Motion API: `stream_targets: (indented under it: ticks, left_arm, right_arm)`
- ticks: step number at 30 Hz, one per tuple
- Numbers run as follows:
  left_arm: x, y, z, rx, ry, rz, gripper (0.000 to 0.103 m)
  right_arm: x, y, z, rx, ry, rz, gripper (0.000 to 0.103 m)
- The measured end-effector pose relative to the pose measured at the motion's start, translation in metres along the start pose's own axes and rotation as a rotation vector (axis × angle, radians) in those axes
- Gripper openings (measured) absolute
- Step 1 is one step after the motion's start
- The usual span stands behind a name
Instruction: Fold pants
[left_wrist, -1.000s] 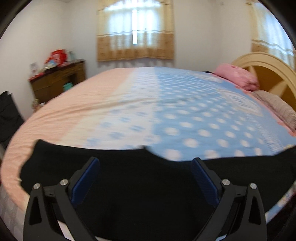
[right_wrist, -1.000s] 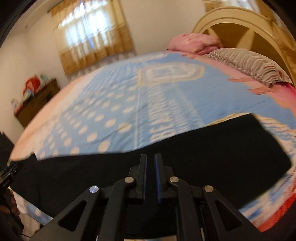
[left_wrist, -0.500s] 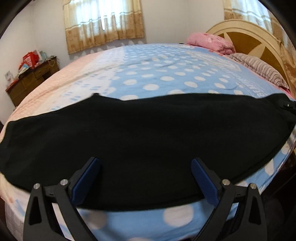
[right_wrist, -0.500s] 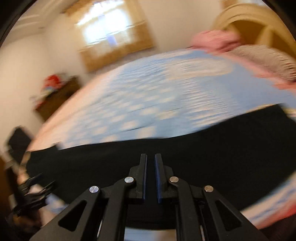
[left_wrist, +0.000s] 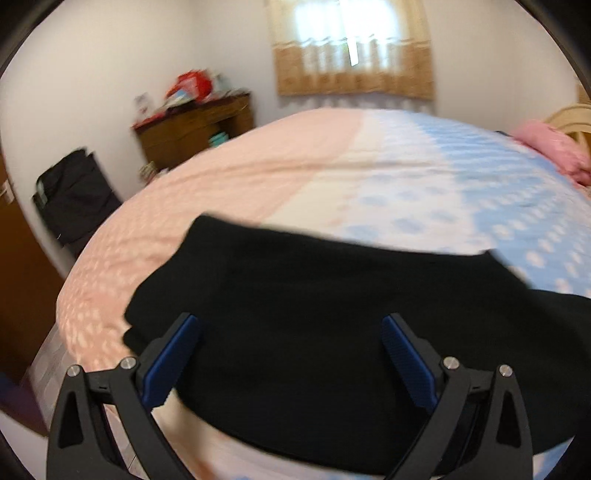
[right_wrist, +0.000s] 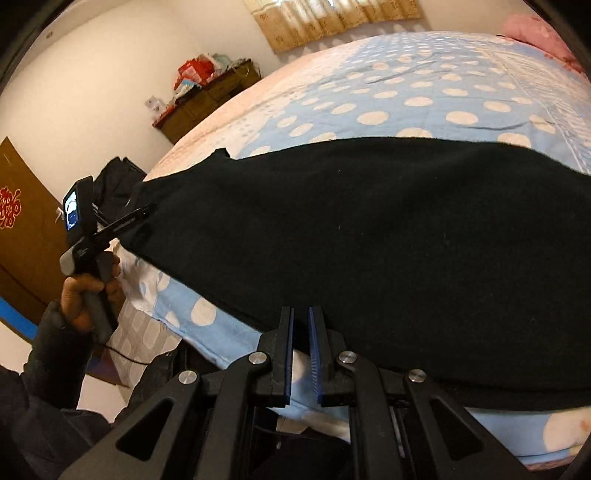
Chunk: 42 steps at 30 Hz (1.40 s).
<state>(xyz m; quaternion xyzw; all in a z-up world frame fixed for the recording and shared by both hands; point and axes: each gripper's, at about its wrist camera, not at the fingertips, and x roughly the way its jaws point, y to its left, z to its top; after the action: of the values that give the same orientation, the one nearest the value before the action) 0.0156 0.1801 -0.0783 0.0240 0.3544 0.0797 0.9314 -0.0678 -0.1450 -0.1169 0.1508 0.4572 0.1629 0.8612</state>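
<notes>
The black pants (right_wrist: 369, 240) lie long and flat along the bed's (right_wrist: 424, 85) near edge, lengthwise fold apparently done, crosswise folds remaining. Left hand-held gripper (left_wrist: 290, 354) is spread wide; right hand-held gripper (right_wrist: 301, 354) is nearly closed, empty.

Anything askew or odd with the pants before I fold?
Mostly fine: the pants lie flat across the bed. One oddity: their far left corner sticks up in a small notch, so that end isn't squared. Nothing looks damaged.
</notes>
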Motion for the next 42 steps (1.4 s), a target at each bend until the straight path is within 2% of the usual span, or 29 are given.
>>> stream_targets:
  ticks: [2, 6, 9, 12, 14, 16, 18, 24, 26, 30, 31, 32, 34, 39, 42]
  left_arm:
    - [0.007, 0.004, -0.002, 0.016, -0.011, 0.031, 0.101]
    - [0.005, -0.004, 0.000, 0.037, -0.011, 0.032, 0.101]
    - [-0.002, -0.007, 0.010, -0.012, -0.027, -0.032, 0.101]
    - [-0.013, -0.014, 0.020, -0.018, -0.060, -0.062, 0.101]
    - [-0.019, -0.028, 0.026, -0.016, -0.055, -0.103, 0.101]
    - [-0.027, -0.047, 0.029, 0.004, -0.059, -0.172, 0.101]
    - [-0.034, -0.065, 0.029, 0.018, -0.068, -0.223, 0.101]
    - [-0.048, -0.132, 0.020, 0.102, -0.045, -0.378, 0.101]
    - [-0.055, -0.154, 0.015, 0.139, -0.037, -0.402, 0.101]
    - [-0.062, -0.183, 0.000, 0.185, -0.005, -0.435, 0.101]
    - [-0.062, -0.187, -0.004, 0.192, 0.006, -0.438, 0.101]
    - [-0.062, -0.192, -0.008, 0.201, 0.018, -0.444, 0.101]
    - [-0.061, -0.200, -0.016, 0.221, 0.034, -0.439, 0.101]
    - [-0.059, -0.212, -0.031, 0.289, 0.057, -0.388, 0.101]
    - [-0.059, -0.208, -0.032, 0.264, 0.068, -0.385, 0.101]
  right_arm:
    - [-0.008, 0.006, 0.010, 0.001, -0.022, 0.004, 0.009]
    - [-0.008, 0.016, 0.041, -0.006, -0.134, -0.037, 0.009]
    - [0.009, 0.018, 0.055, 0.022, -0.140, 0.003, 0.009]
    - [0.032, 0.026, 0.055, 0.021, -0.076, 0.053, 0.009]
    - [0.039, 0.032, 0.050, 0.004, -0.033, 0.041, 0.009]
    - [0.025, 0.028, 0.046, 0.012, -0.061, 0.030, 0.009]
    - [-0.005, 0.011, 0.043, 0.053, -0.139, 0.004, 0.009]
    - [-0.102, -0.072, 0.021, 0.221, -0.318, -0.229, 0.009]
    - [-0.138, -0.096, 0.007, 0.289, -0.387, -0.319, 0.009]
    - [-0.223, -0.137, -0.033, 0.458, -0.591, -0.540, 0.010]
    - [-0.240, -0.145, -0.043, 0.490, -0.632, -0.585, 0.020]
    - [-0.250, -0.151, -0.048, 0.505, -0.653, -0.603, 0.042]
    - [-0.268, -0.165, -0.057, 0.521, -0.699, -0.639, 0.072]
    - [-0.277, -0.186, -0.049, 0.442, -0.667, -0.771, 0.073]
    - [-0.258, -0.206, -0.039, 0.420, -0.574, -0.773, 0.073]
